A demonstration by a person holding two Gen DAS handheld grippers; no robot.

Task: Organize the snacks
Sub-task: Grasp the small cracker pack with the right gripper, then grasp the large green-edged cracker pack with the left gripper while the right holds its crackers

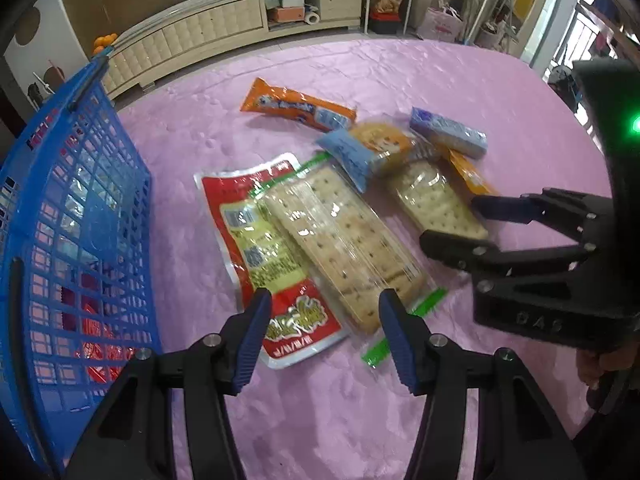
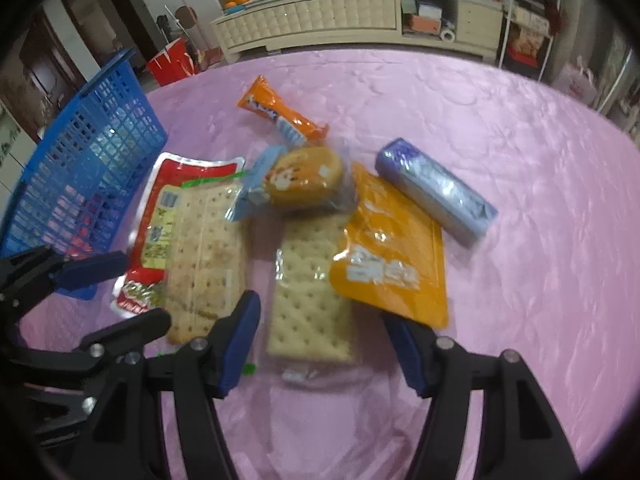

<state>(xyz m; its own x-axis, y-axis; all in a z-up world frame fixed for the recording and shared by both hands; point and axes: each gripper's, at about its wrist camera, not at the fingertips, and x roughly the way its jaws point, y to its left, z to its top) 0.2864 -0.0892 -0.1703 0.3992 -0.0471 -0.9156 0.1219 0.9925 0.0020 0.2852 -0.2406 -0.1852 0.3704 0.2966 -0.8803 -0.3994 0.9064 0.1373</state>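
Both tongs have their jaws apart, holding nothing: the left gripper point(image 1: 324, 332) is above the red plastic snack pouch point(image 1: 260, 248), and the right gripper point(image 2: 322, 344) is above a clear pack of square crackers point(image 2: 310, 300). Snacks lie on the pink tablecloth point(image 1: 440, 72), beside the blue plastic lattice basket point(image 1: 76, 216).

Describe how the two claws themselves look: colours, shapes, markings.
Both match: the left claw and right claw have black angular plastic frames with silver bolts and ribbed blue pads. In the left view, the right claw's body shows embossed letters "DAS" and a lit green light. No cables or sleeves visible.
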